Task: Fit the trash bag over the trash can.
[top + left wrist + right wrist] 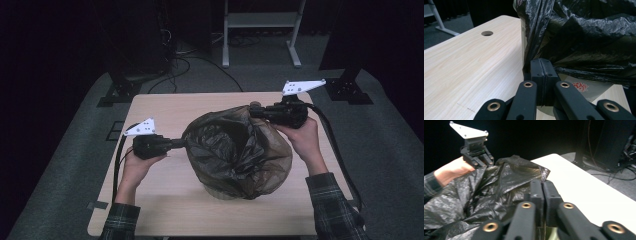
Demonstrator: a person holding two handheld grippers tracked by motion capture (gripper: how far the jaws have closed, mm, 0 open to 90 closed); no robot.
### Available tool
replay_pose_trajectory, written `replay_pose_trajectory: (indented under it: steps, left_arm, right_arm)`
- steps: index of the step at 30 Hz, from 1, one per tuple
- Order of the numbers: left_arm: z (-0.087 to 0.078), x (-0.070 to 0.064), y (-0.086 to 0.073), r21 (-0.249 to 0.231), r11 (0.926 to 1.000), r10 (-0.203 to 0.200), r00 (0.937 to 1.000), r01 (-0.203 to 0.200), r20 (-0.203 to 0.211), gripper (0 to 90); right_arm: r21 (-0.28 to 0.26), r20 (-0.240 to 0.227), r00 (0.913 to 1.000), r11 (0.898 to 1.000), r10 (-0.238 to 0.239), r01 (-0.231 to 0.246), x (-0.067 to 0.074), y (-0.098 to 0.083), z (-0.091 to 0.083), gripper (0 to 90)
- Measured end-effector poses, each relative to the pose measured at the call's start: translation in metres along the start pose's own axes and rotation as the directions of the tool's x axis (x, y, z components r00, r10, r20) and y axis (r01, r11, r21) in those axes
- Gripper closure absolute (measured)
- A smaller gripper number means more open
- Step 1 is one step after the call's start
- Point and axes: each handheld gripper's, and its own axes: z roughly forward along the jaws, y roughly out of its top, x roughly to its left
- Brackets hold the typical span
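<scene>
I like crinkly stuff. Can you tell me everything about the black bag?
The black plastic bag is thin, shiny and crinkled, slightly see-through brown where stretched. It stands puffed up, mouth open, mid-table, draped over a container whose pale wall shows beneath it. The left gripper pinches its rim on one side, the right gripper on the far side; both jaws are shut on the film.

A big black trash bag sits in the middle of the counter. It is thin, shiny and full of wrinkles. Its mouth is pulled wide open and faces up, so the dark inside shows. The bag is draped over a small bin that peeks out under it. The bag's rim is stretched out to the left and to the far right.
</scene>
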Motion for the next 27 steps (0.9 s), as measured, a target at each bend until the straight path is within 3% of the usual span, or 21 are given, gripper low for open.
replay_pose_trajectory:
  steps: [9,15,27]
  left_arm:
    - [0.007,0.006,0.003,-0.008,1.0,0.001,0.9992,-0.001,-0.039,89.5]
    - [0.015,0.015,0.006,-0.013,0.9999,-0.007,0.9977,0.006,-0.068,89.5]
    - [0.035,0.014,0.0,0.082,0.9966,0.014,0.9969,-0.008,-0.077,89.5]
  right_arm:
    - [-0.011,0.089,0.9952,0.999,0.039,-0.039,-0.02,-0.004,0.002,90.0]
    - [0.002,0.16,0.9835,0.996,0.084,-0.086,-0.037,-0.016,0.008,90.0]
    - [0.097,0.228,0.9651,0.983,0.129,-0.155,-0.053,-0.054,0.017,90.0]
